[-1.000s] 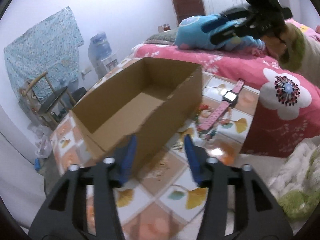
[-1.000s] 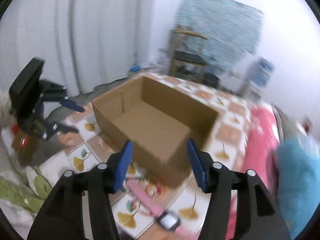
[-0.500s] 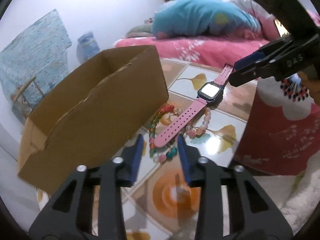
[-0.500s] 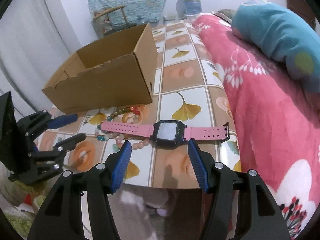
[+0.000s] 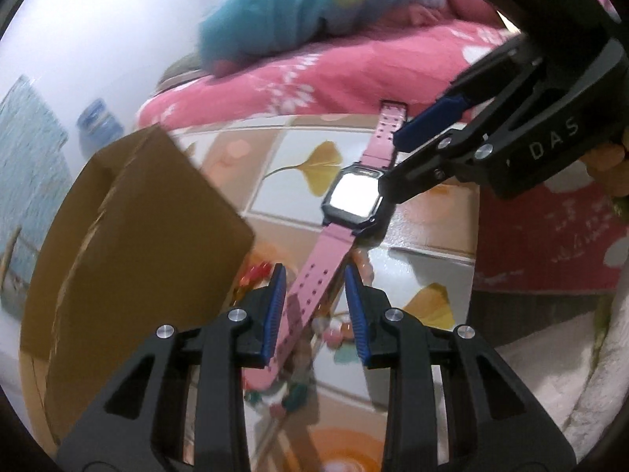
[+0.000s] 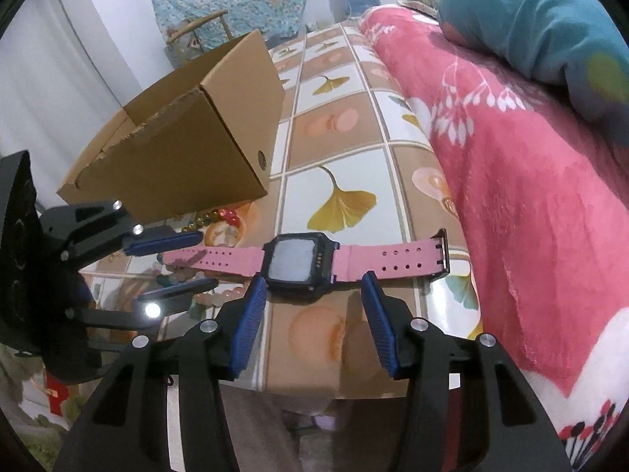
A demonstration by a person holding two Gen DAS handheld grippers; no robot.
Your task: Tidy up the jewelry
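The pink watch (image 6: 298,261) lies flat on the tiled worktop (image 6: 334,145), stretched out just in front of the open cardboard box (image 6: 188,129), with its loose strap end reaching over the bead bracelets (image 6: 220,214) that sit at the box's foot. It looks light, and it is a mixed thing to handle: the dark case is hard and squarish with a glossy face, while the rubbery straps on either side are limp and would sag or swing once lifted. The surest hold is probably across the case's two side edges, which should not slip or fold; a pinch on a strap alone would likely leave the case dangling. The right gripper (image 6: 310,324) hangs just short of the case, on the side away from the box, its fingers (image 6: 247,322) fairly wide and closing, with nothing pressed between them yet. The left gripper (image 5: 314,310) straddles the strap end nearest the box with narrow fingers; the strap runs between them close to one pad, but a firm pinch cannot be made out. The beads under the strap may snag and drag along.
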